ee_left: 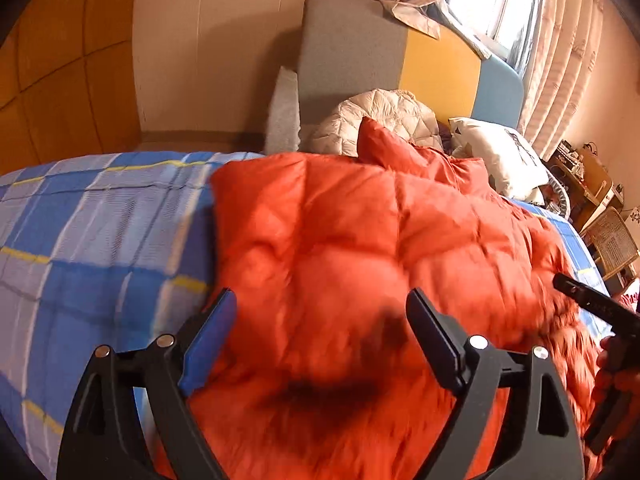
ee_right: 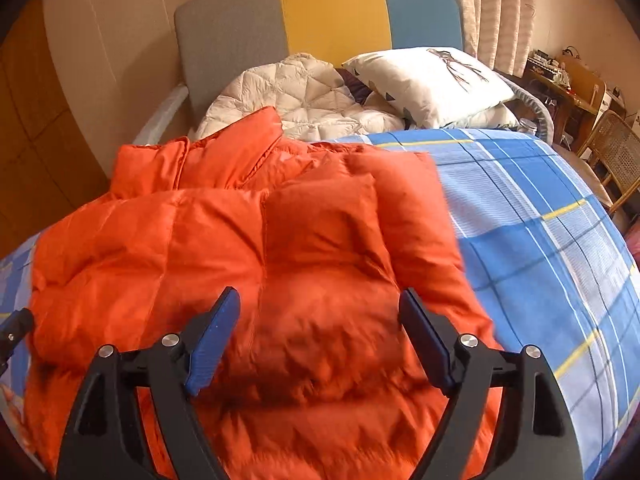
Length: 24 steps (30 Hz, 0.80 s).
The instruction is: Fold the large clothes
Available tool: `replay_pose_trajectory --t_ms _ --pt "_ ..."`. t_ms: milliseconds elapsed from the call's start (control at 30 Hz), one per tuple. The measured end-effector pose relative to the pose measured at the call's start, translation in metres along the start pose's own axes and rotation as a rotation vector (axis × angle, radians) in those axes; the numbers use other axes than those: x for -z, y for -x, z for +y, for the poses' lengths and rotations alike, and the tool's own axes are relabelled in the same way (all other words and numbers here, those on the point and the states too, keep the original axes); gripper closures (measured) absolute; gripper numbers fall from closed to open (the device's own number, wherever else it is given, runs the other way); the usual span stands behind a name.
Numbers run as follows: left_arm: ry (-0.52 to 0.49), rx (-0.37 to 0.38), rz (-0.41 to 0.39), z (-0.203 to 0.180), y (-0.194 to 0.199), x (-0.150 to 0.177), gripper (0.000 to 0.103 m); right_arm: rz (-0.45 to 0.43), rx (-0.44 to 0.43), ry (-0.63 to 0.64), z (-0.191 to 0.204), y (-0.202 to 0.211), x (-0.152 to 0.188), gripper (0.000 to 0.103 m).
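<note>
An orange puffer jacket [ee_left: 360, 220] [ee_right: 240, 240] lies folded on the bed's blue plaid sheet [ee_left: 100, 232] [ee_right: 540, 220], collar toward the headboard. My left gripper [ee_left: 320, 300] hovers open over the jacket's near left part, nothing between its blue pads. My right gripper [ee_right: 320, 296] hovers open over the near right part, a sleeve folded across the front ahead of it. One finger [ee_left: 580, 294] of the right gripper shows at the left wrist view's right edge. Part of the left gripper's finger [ee_right: 16, 328] shows at the right wrist view's left edge. The cloth near both grippers is blurred.
A cream quilted garment [ee_right: 304, 96] and a white printed pillow [ee_right: 432, 80] lie at the head of the bed, against a grey, yellow and blue headboard [ee_right: 332, 12]. A wicker chair [ee_right: 616, 156] and a cluttered desk [ee_right: 560, 80] stand right of the bed; wooden panels [ee_left: 60, 80] stand left.
</note>
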<state>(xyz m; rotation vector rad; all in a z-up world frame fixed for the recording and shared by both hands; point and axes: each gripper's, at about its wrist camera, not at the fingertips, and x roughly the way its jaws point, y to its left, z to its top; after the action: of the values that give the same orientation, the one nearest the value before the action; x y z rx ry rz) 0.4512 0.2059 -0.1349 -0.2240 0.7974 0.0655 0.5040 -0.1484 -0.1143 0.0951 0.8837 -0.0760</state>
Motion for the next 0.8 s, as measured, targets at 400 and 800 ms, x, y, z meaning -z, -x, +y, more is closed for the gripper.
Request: replay_pose_trajectory --t_ms 400,800 --pt "0.032 0.042 0.020 0.059 0.100 0.107 0.023 0.059 0.073 -0.021 -0.107 0.086 0.090 0.022" --pt "0.169 0.173 0.099 0.081 0.141 0.197 0.050 0.144 -0.074 -0.155 -0.161 0.129 0.195 0.023"
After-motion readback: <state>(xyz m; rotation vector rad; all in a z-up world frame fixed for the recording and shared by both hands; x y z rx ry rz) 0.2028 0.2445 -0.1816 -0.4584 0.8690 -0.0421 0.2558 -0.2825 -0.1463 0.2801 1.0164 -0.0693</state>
